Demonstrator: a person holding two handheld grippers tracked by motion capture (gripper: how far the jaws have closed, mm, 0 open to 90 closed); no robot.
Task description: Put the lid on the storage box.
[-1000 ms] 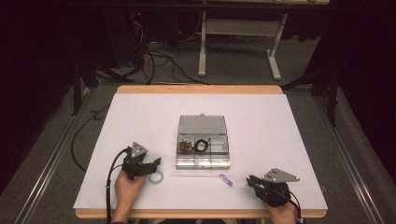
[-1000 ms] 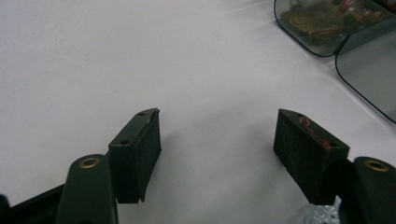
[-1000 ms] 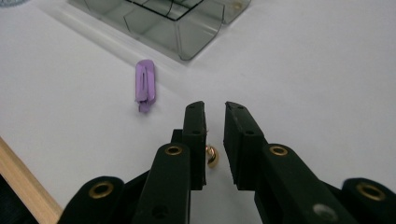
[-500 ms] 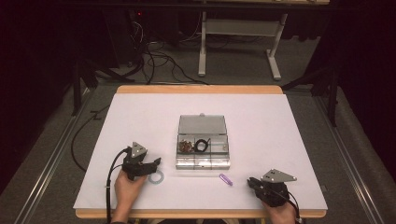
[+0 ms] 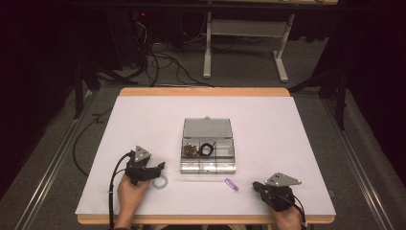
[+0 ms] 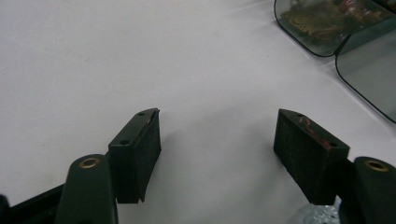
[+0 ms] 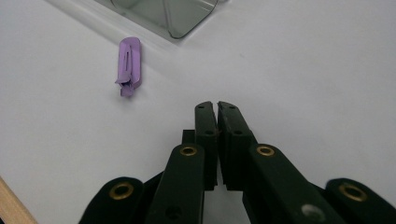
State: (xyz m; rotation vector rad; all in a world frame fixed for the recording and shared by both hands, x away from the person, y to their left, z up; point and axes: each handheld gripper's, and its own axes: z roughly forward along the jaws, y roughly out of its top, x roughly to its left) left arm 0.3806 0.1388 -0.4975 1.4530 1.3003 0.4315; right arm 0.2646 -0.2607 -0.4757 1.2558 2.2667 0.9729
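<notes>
A clear plastic organizer box (image 5: 207, 128) lies open at the table's middle, with a black loop (image 5: 207, 148) and brownish bits (image 5: 191, 150) in its compartments. A small purple clip (image 5: 231, 184) lies in front of it, left of my right gripper (image 5: 255, 185). In the right gripper view the clip (image 7: 128, 65) rests ahead and to the left of my right gripper (image 7: 217, 105), whose jaws have just been closing and now meet with nothing between them. My left gripper (image 5: 162, 166) sits near the box's front left corner. It is open (image 6: 217, 126) over bare table.
A pale ring (image 5: 160, 182) lies on the white table cover (image 5: 297, 143) beside the left hand. The box's clear corners (image 6: 355, 42) (image 7: 177, 14) reach into both gripper views. The wooden table edge (image 5: 206, 219) runs along the front. Cables and a metal stand (image 5: 244, 28) lie beyond.
The right gripper's jaws have drawn together. Both hands stay about where they were, and the clip, ring and box have not moved.
</notes>
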